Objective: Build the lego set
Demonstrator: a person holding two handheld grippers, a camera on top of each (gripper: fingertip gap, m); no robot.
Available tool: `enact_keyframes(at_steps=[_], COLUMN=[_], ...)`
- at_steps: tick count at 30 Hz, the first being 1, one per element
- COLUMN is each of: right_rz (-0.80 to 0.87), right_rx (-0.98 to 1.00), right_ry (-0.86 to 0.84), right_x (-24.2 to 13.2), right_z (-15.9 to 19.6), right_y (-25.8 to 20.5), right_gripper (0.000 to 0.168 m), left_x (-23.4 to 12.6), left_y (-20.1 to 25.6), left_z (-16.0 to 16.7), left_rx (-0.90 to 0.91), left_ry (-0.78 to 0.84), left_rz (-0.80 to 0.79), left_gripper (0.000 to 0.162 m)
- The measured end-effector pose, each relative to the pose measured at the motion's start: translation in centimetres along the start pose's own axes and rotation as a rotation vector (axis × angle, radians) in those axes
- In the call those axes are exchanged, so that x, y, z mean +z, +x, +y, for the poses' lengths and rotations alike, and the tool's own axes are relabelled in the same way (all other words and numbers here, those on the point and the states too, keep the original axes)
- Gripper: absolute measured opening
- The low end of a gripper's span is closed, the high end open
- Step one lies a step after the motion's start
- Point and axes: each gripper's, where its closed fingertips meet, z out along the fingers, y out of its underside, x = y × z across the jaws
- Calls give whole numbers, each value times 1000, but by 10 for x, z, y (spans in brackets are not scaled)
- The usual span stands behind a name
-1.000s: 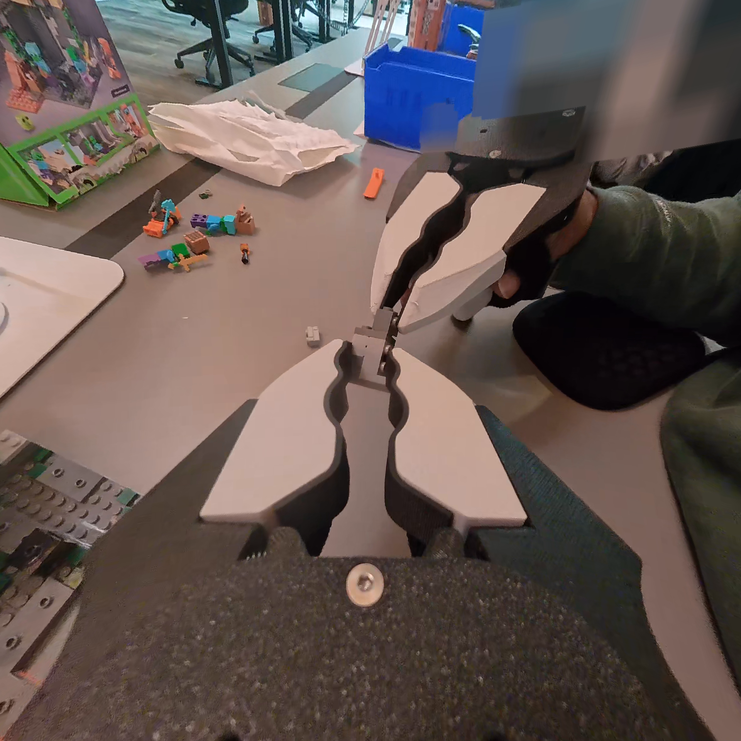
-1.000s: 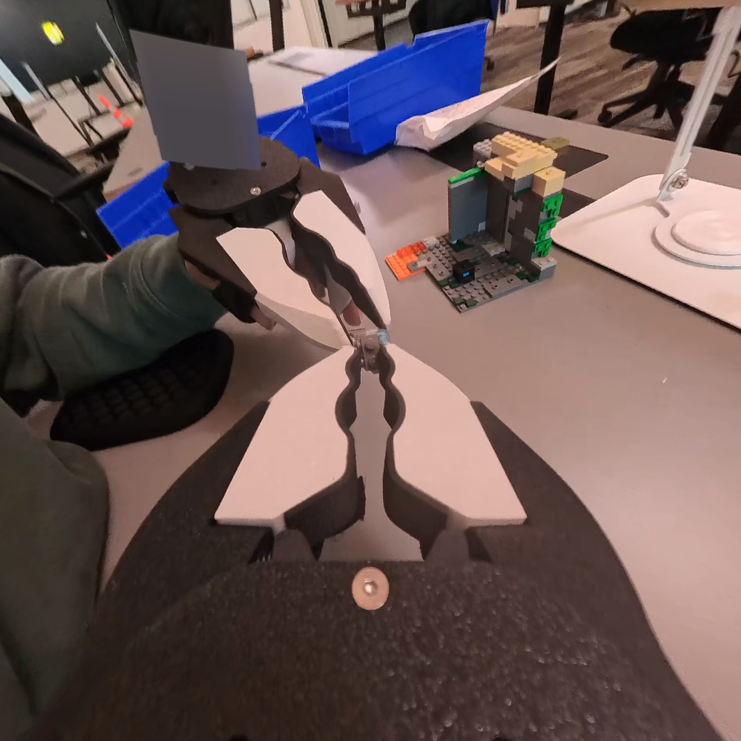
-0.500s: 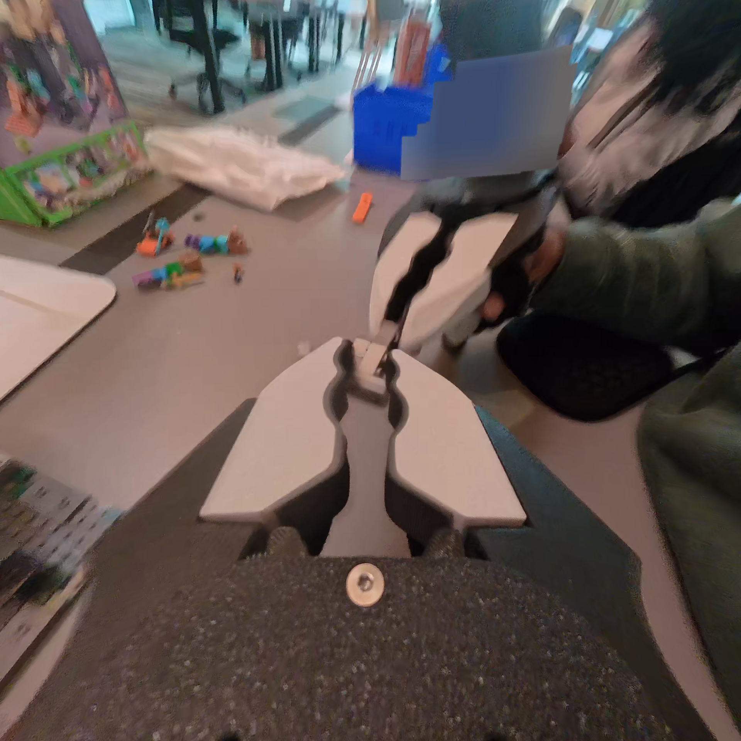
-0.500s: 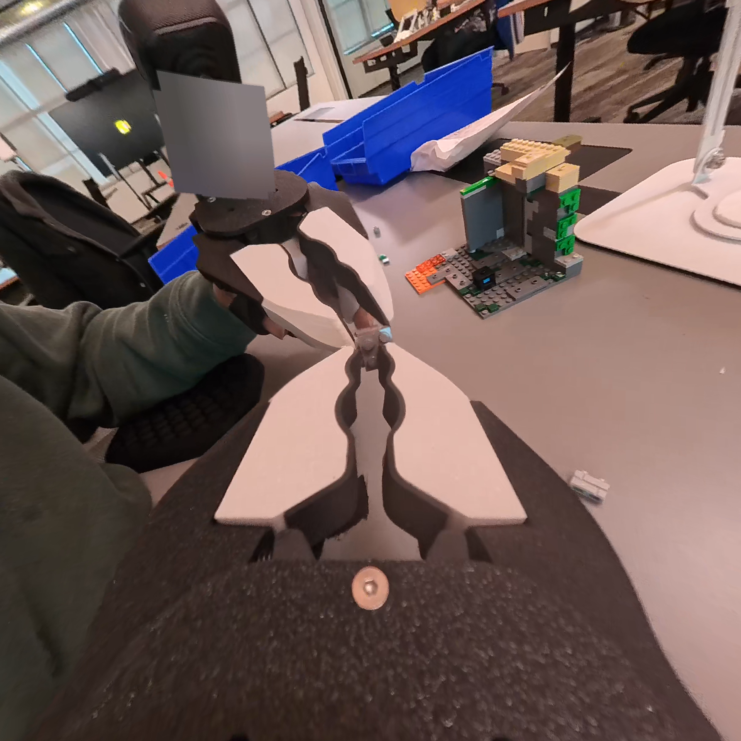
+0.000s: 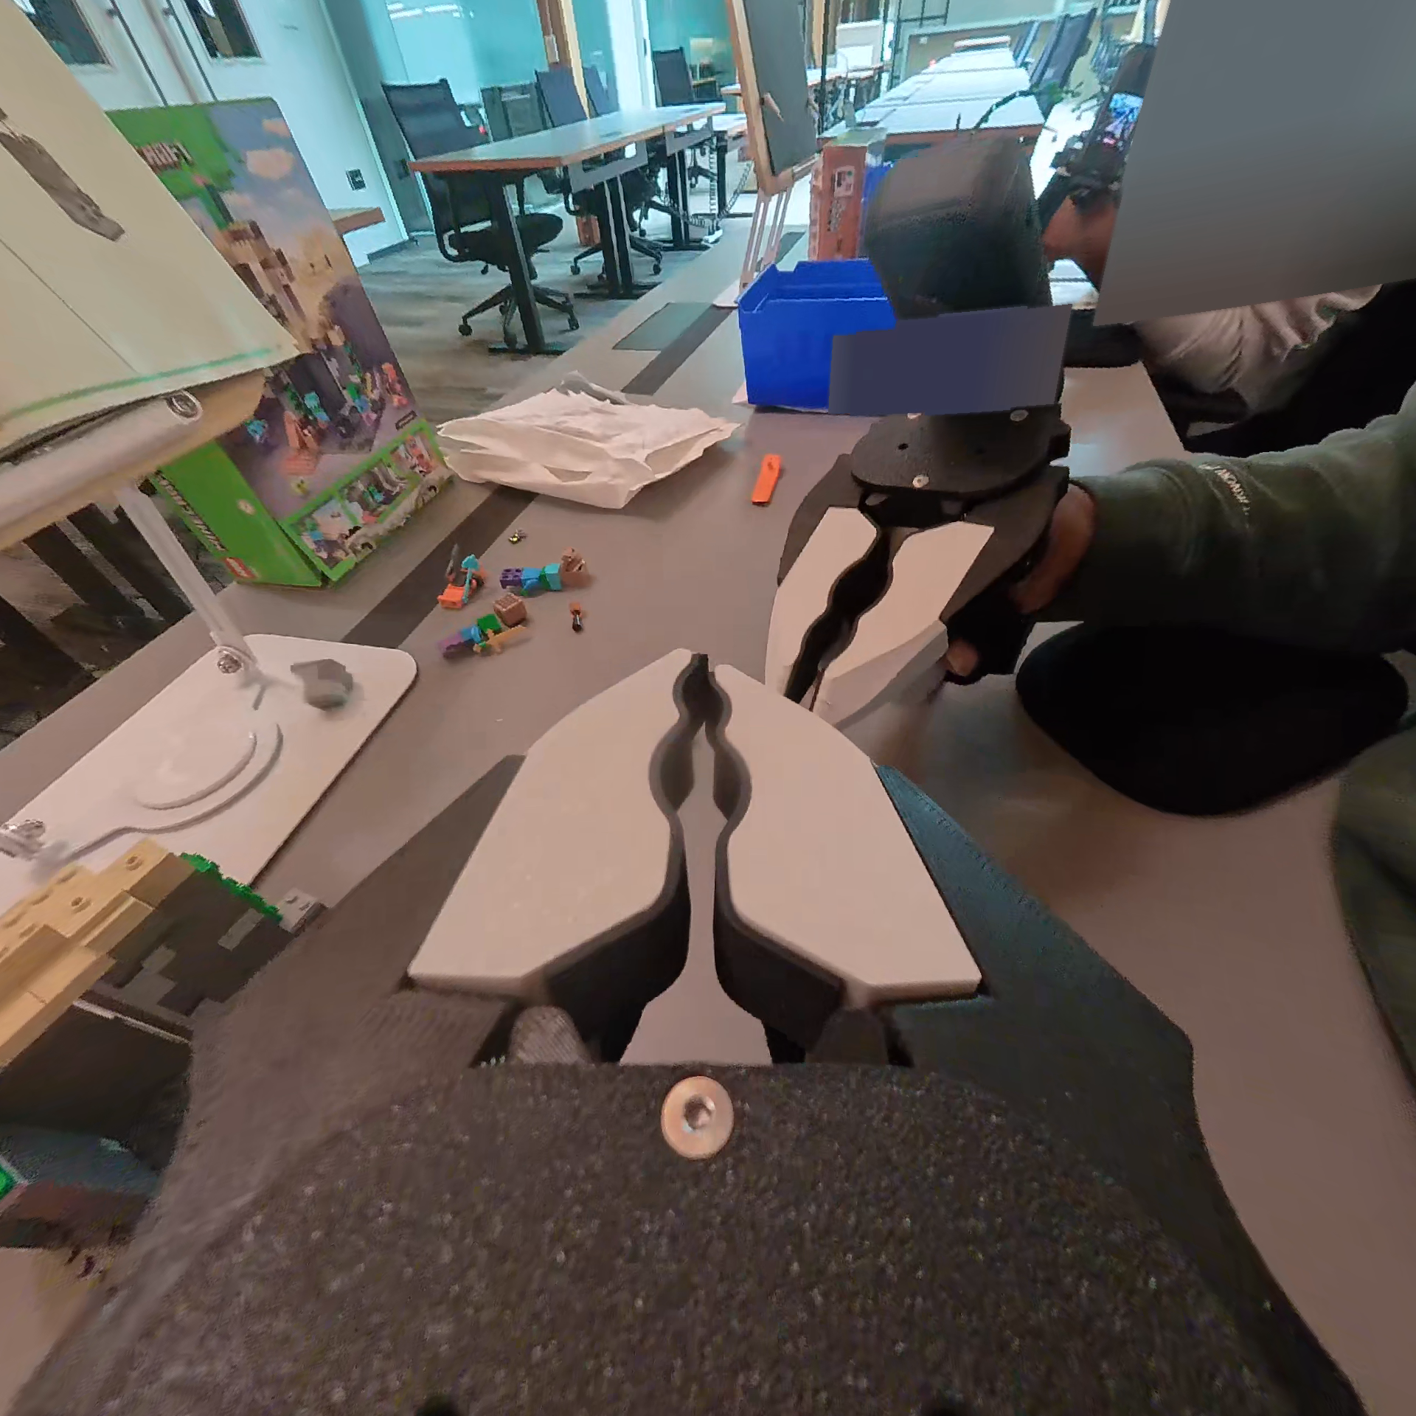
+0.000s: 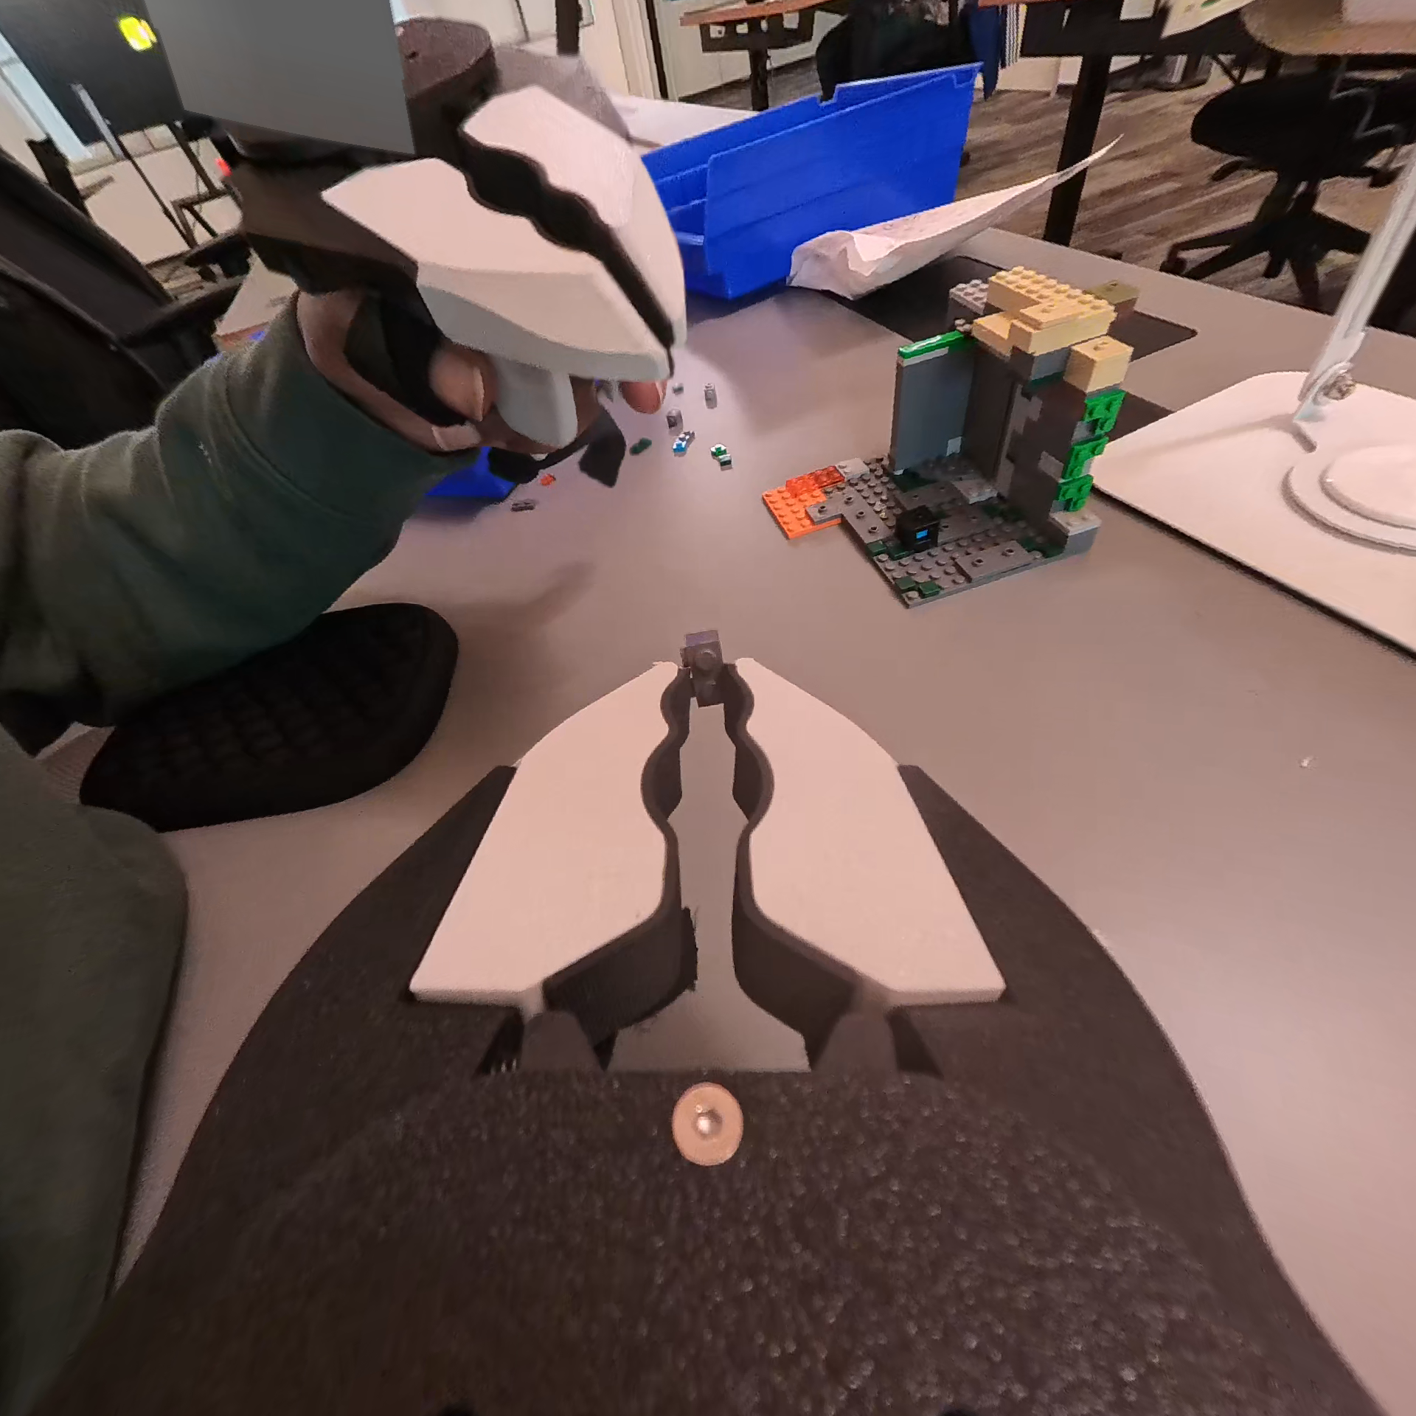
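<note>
My right gripper (image 6: 705, 676) is shut on a small grey lego piece (image 6: 703, 660) and holds it above the grey table. My left gripper (image 5: 701, 668) is shut and empty; it also shows in the right wrist view (image 6: 665, 354), raised at the upper left, apart from the piece. The right gripper shows in the left wrist view (image 5: 811, 686), just right of my left fingertips. The partly built lego model (image 6: 996, 444), with grey walls, tan top and green bits on a grey and orange base, stands right of centre; it also shows in the left wrist view (image 5: 115, 927).
Loose small pieces (image 6: 693, 437) lie behind the model's left. Coloured pieces (image 5: 509, 605), the set box (image 5: 306, 460), a white paper bag (image 5: 582, 444), an orange tool (image 5: 766, 479) and a blue bin (image 5: 804, 337) lie farther off. A white lamp base (image 6: 1264, 498) and a black wrist rest (image 6: 268, 712) flank me. The gap from one gripper's tips to the other's is roughly 7 centimeters.
The two grippers met tip to tip on the grey piece. The left one has let go, shut and lifted away; the right one keeps the piece.
</note>
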Motion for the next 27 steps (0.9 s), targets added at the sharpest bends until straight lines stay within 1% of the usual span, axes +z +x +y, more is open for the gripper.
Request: enact_keyframes(at_steps=[11, 18, 19, 23, 27], right_rz=[53, 34, 32, 50, 116], right_rx=[22, 63, 58, 49, 4], right_ry=[73, 127, 134, 127, 32], right_x=[-16, -20, -21, -22, -24], right_z=[-14, -19, -20, -14, 5], right_y=[16, 19, 19, 27, 41], right_gripper=[8, 8, 8, 9, 9], left_x=[9, 12, 13, 23, 39], left_y=[-3, -8, -9, -12, -19], left_z=[19, 29, 32, 48, 65], left_rx=[-39, -70, -76, -108, -128], left_ry=[-54, -69, -76, -117, -185], left_rz=[14, -1, -4, -7, -36], left_gripper=[0, 1, 2, 15, 24])
